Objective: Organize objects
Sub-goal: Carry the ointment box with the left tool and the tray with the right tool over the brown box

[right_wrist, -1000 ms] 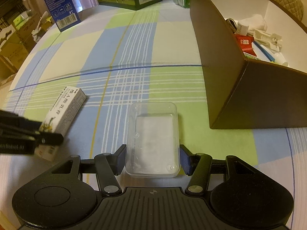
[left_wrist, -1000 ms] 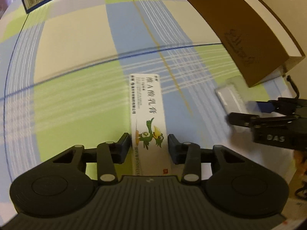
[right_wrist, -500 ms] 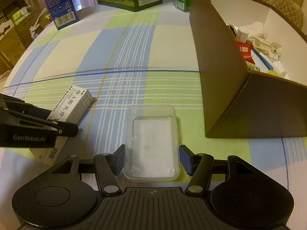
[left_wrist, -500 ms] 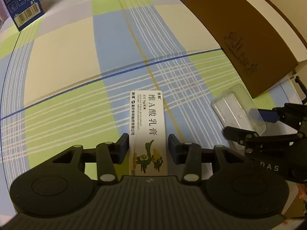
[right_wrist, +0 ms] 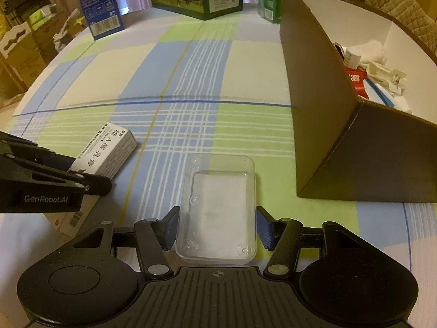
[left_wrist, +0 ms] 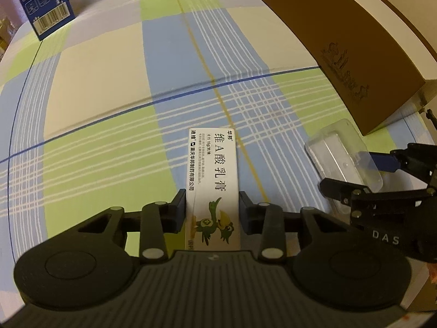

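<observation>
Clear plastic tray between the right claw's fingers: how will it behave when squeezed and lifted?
The clear, thin-walled plastic tray looks empty, so it is probably very light. Its walls look thin, so it may flex or buckle under a firm pinch from the right claw. The glossy sides could be slippery against the blue pads. Being flat and rectangular, it is unlikely to roll.

Left tongs [left_wrist: 212, 207] and right tongs [right_wrist: 215, 229] both spread, low.
</observation>
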Motion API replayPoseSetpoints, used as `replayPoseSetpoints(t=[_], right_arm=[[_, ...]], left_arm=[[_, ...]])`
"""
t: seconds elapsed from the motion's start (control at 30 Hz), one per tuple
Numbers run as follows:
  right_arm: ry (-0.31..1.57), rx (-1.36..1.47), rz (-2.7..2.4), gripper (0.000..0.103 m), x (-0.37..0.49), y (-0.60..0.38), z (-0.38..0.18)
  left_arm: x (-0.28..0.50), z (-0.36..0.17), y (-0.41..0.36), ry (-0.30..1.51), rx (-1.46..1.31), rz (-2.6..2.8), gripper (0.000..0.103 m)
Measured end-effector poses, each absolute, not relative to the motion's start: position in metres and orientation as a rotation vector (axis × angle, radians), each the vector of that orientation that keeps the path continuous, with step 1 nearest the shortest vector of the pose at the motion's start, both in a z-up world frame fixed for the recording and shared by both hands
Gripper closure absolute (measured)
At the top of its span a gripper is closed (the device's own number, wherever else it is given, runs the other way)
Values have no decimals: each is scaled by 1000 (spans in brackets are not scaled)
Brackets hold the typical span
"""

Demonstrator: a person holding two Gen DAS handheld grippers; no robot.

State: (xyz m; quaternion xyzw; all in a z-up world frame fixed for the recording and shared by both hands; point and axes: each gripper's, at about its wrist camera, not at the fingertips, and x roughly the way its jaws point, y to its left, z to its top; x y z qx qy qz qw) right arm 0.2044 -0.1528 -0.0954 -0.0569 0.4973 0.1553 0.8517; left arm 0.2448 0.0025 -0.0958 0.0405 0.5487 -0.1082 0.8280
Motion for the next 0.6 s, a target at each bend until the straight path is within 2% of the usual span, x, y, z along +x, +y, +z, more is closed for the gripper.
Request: replayPoseSetpoints(t=[0.6], right_arm=[[1011, -91, 398, 49, 177, -168, -74]], left_arm=[[211, -80, 10, 1159, 21, -184, 70]])
